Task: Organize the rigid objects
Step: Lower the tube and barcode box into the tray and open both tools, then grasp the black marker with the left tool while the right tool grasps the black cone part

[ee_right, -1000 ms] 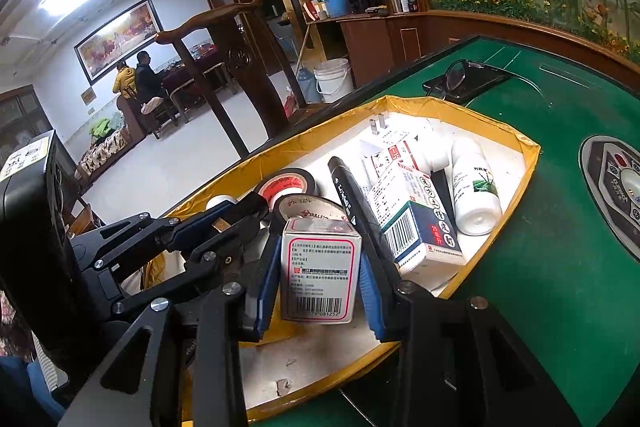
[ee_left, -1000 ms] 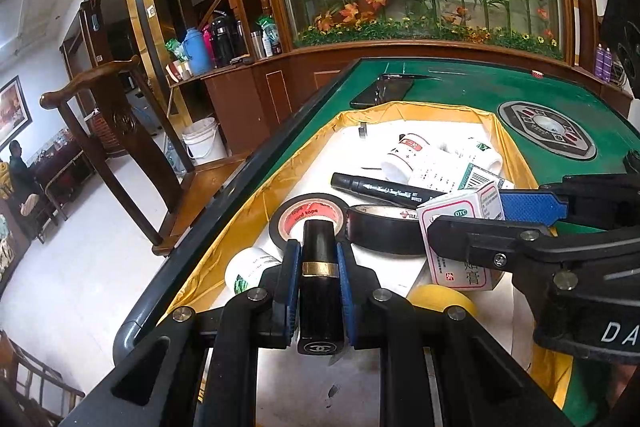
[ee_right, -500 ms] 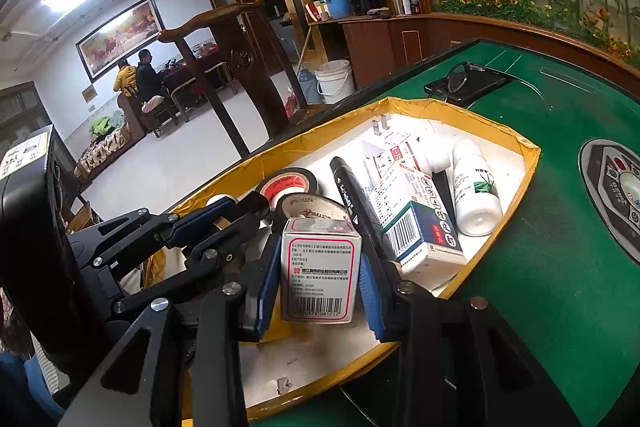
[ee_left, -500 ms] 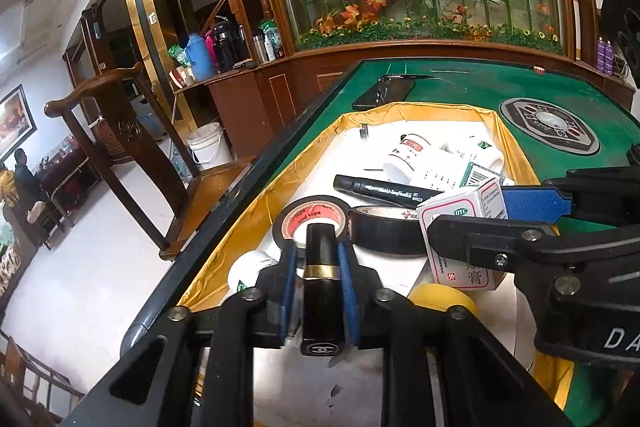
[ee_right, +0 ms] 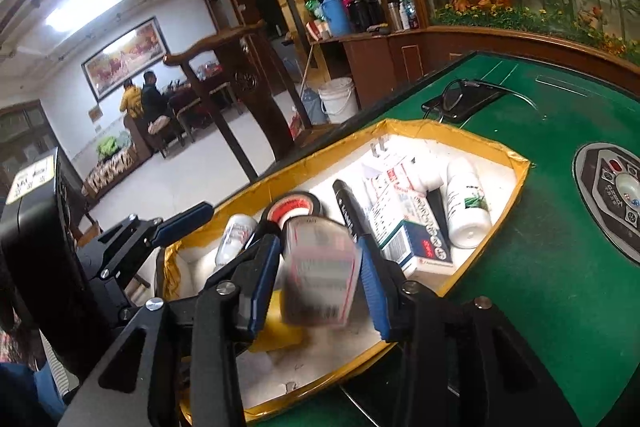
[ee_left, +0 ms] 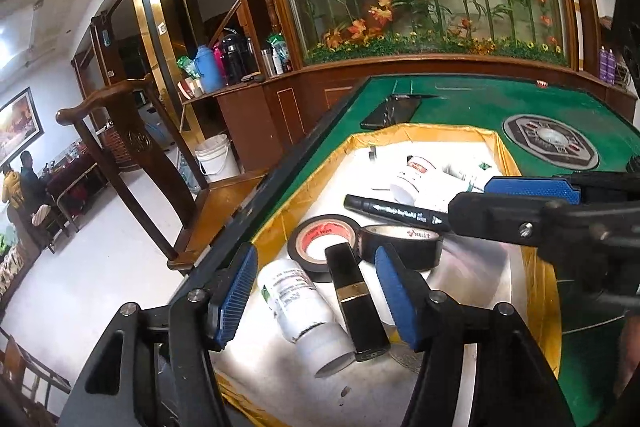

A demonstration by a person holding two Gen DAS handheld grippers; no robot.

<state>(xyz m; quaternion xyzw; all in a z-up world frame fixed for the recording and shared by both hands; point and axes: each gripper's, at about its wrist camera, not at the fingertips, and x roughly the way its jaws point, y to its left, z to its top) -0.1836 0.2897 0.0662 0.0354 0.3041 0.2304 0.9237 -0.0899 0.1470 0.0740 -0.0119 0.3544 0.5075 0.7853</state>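
The left gripper (ee_left: 316,291) had just been opening; its blue fingers (ee_left: 236,291) stood wide, clear of the black lipstick (ee_left: 356,303) lying between them on the white floor of the yellow-rimmed tray (ee_left: 532,267). The right gripper (ee_right: 318,267) had also just been opening a little; a blurred small carton (ee_right: 320,271) sat between its fingers, and whether they touched it I cannot tell. Just beside the lipstick lay a white bottle (ee_left: 300,303) on its side, then two rolls of black tape (ee_left: 324,239), one with a red core label. Farther in lay a black marker (ee_left: 396,213), a barcoded medicine box (ee_right: 412,227) and another white bottle (ee_right: 466,205); no writing was legible. Beyond the tray, a phone (ee_right: 464,99) lay on the green counter (ee_right: 560,287).
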